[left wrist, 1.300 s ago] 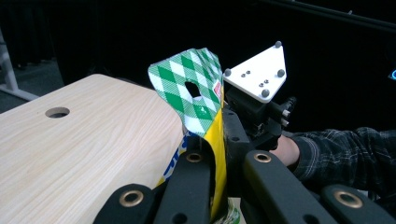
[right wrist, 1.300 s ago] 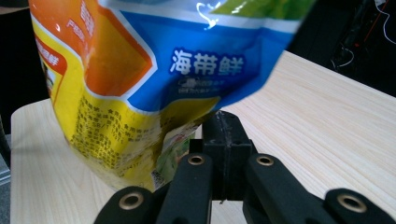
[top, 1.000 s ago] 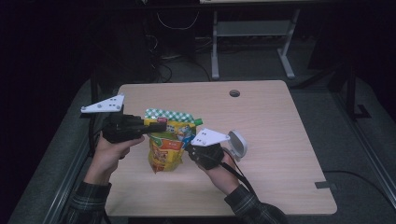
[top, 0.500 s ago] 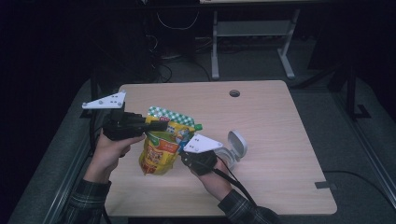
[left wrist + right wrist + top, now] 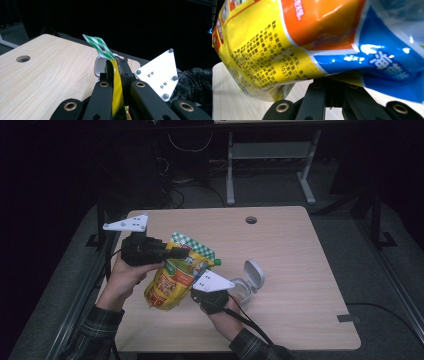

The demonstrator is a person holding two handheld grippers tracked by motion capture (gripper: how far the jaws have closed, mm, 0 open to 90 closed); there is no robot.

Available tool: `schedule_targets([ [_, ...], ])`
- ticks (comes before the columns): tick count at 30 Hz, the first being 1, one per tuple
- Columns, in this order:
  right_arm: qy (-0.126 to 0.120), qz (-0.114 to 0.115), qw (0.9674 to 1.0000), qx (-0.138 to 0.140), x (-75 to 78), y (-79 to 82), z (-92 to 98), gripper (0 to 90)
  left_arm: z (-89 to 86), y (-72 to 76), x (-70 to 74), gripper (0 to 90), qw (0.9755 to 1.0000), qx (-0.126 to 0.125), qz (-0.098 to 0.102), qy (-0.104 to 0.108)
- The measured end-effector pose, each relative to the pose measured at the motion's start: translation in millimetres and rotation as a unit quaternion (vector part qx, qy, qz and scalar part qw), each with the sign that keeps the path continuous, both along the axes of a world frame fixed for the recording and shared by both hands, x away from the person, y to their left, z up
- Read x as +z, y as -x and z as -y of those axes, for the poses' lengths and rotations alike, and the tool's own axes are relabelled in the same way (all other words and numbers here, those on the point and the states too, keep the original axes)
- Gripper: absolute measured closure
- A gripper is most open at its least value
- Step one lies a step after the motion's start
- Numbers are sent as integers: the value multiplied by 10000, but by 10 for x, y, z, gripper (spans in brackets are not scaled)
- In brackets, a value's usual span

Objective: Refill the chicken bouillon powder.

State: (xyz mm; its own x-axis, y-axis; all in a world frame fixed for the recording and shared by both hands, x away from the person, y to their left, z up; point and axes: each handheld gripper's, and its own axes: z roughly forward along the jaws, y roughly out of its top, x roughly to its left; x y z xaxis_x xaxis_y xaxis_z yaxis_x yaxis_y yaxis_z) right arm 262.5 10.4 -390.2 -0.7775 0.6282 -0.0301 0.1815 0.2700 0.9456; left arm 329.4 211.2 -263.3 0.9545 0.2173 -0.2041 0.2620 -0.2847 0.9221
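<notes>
Left claw (image 5: 115,72) clamps the yellow spouted pouch (image 5: 175,280) above the bench (image 5: 300,260); right claw (image 5: 331,86) is clamped on its lower edge.

A pale wood-grain worktop (image 5: 300,270) stands in a dim room, lit mainly from above, with a round cable hole (image 5: 251,220) near its far edge. Grey carpet floor (image 5: 380,285) surrounds it on the left and right. Beyond the far edge stands a light metal frame of another desk (image 5: 270,165), with dark cables (image 5: 185,150) hanging and lying beneath it. The far background falls into near blackness.
</notes>
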Motion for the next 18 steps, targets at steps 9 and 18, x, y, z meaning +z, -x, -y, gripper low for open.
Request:
schedule_targets([
  [9, -56, 69, 9999, -148, -67, 40, -27, 898, 181, -50, 24, 900, 9997, -120, -8, -226],
  [18, 33, 220, 9991, -348, -145, 120, -93, 898, 391, -121, 34, 900, 9982, -233, 17, -559],
])
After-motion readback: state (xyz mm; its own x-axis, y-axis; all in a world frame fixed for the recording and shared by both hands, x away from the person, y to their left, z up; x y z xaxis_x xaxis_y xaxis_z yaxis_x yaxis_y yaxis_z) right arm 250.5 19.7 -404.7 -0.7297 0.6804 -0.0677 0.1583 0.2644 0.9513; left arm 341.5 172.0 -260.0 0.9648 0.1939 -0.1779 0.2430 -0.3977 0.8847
